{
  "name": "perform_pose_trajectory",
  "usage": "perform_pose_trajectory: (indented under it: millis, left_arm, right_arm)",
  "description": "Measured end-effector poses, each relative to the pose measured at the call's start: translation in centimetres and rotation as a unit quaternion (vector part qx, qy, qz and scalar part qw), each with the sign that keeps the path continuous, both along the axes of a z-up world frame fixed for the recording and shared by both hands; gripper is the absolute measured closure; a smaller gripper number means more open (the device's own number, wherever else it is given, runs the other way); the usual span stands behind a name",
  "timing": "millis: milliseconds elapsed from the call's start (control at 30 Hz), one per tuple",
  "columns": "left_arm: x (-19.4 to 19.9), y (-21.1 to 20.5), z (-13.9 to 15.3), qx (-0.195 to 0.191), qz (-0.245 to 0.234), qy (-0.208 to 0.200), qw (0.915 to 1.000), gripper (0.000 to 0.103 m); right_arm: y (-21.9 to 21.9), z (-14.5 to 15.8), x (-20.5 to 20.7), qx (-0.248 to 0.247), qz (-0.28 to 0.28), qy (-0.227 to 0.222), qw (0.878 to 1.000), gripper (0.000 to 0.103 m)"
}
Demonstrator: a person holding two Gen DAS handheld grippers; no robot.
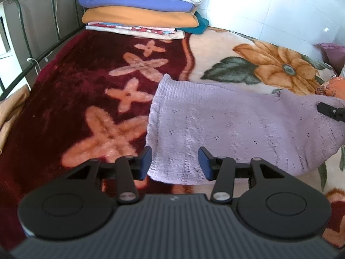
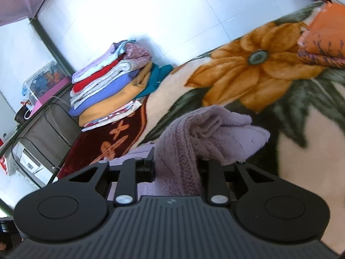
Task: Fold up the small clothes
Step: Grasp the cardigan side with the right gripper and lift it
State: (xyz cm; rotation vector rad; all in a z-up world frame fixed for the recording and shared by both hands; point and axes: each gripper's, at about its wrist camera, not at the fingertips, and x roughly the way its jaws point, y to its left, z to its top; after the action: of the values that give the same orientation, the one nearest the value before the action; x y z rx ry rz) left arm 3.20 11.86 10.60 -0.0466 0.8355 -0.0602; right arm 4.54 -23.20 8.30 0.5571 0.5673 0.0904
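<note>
- Two tools are seen: the left tool (image 1: 175, 163) is spread open over the lilac knitted garment (image 1: 226, 127); the right tool (image 2: 175, 166) is clamped on bunched knit.
- Only the left view shows the garment spread flat, its near hem between the open fingers, with bare maroon floral blanket (image 1: 75, 108) alongside.

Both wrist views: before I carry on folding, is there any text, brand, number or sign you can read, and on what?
No readable words or numbers in either view.
Left gripper body: a small pale logo mark, a symbol, no letters.
Right gripper body: the same small mark, no letters.
Lilac knit garment: no tag or label showing.
White appliance beyond the bed rail: a faint mark, too small and blurred to read.
</note>
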Motion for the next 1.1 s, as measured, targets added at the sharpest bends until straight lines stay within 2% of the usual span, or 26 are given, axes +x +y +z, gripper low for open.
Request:
perform_pose_trajectory:
  millis: [400,533,667,867,1000,1033,1100]
  left_arm:
    - [0.4,1.8,-0.6,0.014,0.013,0.001,0.9998,0.054]
    - [0.5,3.2,-0.8,0.008,0.024,0.002,0.9997,0.054]
    - [0.2,4.7,-0.8,-0.007,0.038,0.003,0.9992,0.054]
    - [-0.2,6.9,-1.0,-0.012,0.057,0.002,0.9983,0.054]
    - [-0.3,8.1,-1.5,-0.018,0.068,0.007,0.9975,0.053]
    - [-0.3,8.3,-1.7,-0.018,0.07,0.009,0.9973,0.053]
    - [-0.2,8.7,-2.0,-0.019,0.073,0.012,0.9971,0.053]
  right_arm:
    - [5.3,3.4,2.1,-0.011,0.043,-0.024,0.999,0.075]
    - [8.4,4.3,3.2,-0.005,0.058,-0.032,0.998,0.075]
    - [12.0,4.3,4.8,-0.002,0.098,-0.021,0.995,0.075]
    - [18.3,2.5,7.2,-0.026,0.152,-0.001,0.988,0.075]
    - [21.7,-0.5,9.4,-0.048,0.189,0.048,0.98,0.073]
    - [22.7,-1.5,9.8,-0.058,0.202,0.068,0.975,0.068]
    - [24.2,-2.8,10.0,-0.072,0.215,0.082,0.97,0.06]
